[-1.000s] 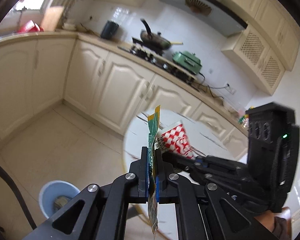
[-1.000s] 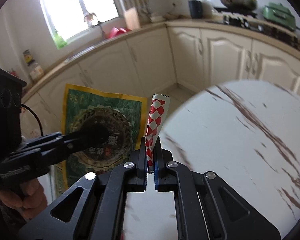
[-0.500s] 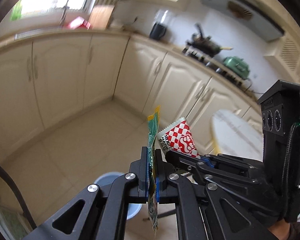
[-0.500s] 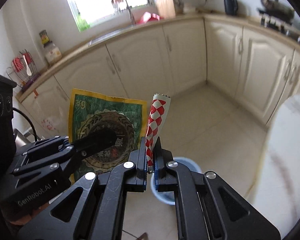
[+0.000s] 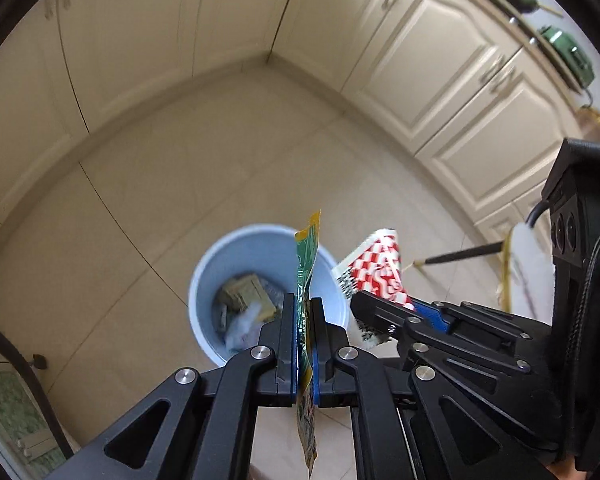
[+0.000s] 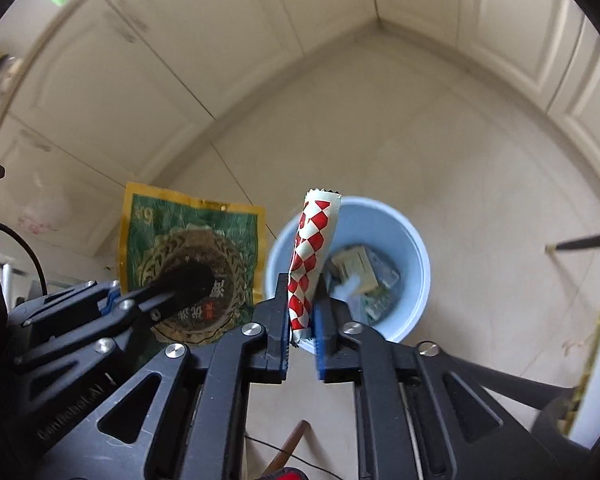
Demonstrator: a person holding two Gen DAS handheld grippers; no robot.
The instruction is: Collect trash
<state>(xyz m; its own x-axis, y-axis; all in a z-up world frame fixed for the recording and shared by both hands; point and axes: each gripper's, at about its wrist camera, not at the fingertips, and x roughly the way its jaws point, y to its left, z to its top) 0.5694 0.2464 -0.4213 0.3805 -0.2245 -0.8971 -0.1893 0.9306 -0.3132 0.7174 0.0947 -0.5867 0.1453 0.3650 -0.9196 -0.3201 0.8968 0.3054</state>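
Above the blue bin (image 5: pixel 204 280), nearest the cameras:

1. left gripper (image 5: pixel 304 308) — black frame, blue pads, pointing steeply down over the bin's near rim. Fingers pressed together on the green and yellow wrapper (image 5: pixel 306 264), which stands edge-on between them; its upper end rises over the bin's mouth and its lower end hangs below the pads.

2. right gripper (image 6: pixel 302 300) — same make, just right of the left one and likewise over the bin's near rim. Jaws opening, a narrow gap showing beside the blue pad on the right side; the red and white checkered wrapper (image 6: pixel 312 248) is between them, lying against the left finger and leaning over the bin.

3. The same two wrappers from the opposite cameras: the green one flat-on, printed with a round emblem (image 6: pixel 192 252); the checkered one blurred, just right of the bin (image 5: pixel 374 268).

Below the grippers:

4. blue bin — round, open, standing on the floor. Holds crumpled scraps (image 6: pixel 360 272), beige, green and white; single items cannot be told apart.

Beyond the bin:

5. tiled floor (image 5: pixel 160 184) — beige.

6. cream cabinets (image 5: pixel 440 64) — panelled doors meeting at a corner past the bin.
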